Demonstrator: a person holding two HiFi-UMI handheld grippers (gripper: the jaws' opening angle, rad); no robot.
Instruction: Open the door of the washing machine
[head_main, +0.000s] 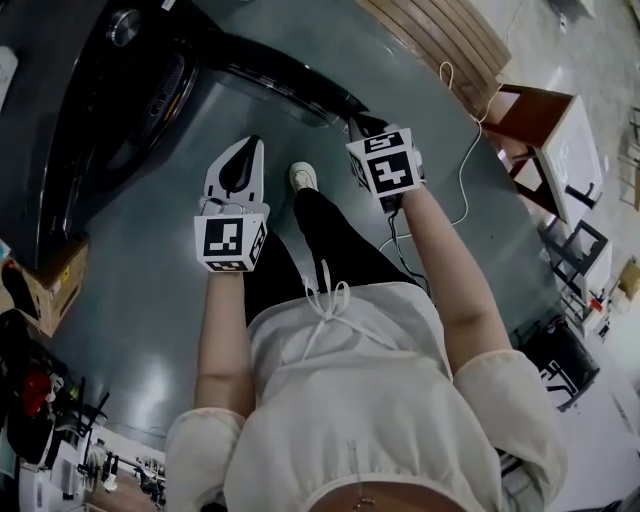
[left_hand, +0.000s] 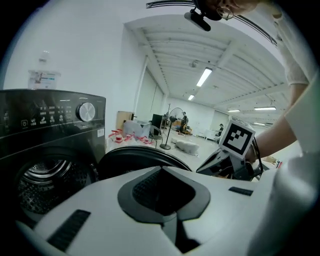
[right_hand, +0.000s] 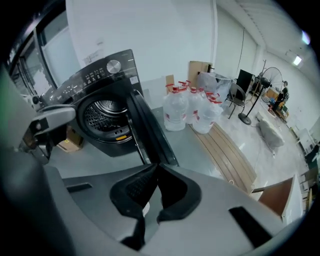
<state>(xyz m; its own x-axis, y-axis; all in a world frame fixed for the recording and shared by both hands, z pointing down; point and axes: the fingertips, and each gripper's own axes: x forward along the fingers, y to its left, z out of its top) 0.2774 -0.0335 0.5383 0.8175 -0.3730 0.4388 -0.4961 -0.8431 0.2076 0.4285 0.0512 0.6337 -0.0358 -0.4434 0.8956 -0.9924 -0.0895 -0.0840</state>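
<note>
Two tongs are up in front of the person (head_main: 350, 390), and both are empty. The left tongs (head_main: 243, 150) are shut tight with nothing between them. The right tongs (head_main: 362, 128) are shut too, and they hold nothing.

The washing machine (head_main: 110, 90) stands on the floor (head_main: 150, 310) in front of the person. Its door (head_main: 285, 78) is swung wide open and sticks out toward the right tongs. In the right gripper view you can look right into the round drum (right_hand: 102, 114). So I think the job is about done.

The good thing to do now is to keep both tongs away from the door, so nothing bumps it and makes it swing shut. The right tongs look close to the door's far edge, so they need the most care. Move them slowly, up and away from it.
</note>
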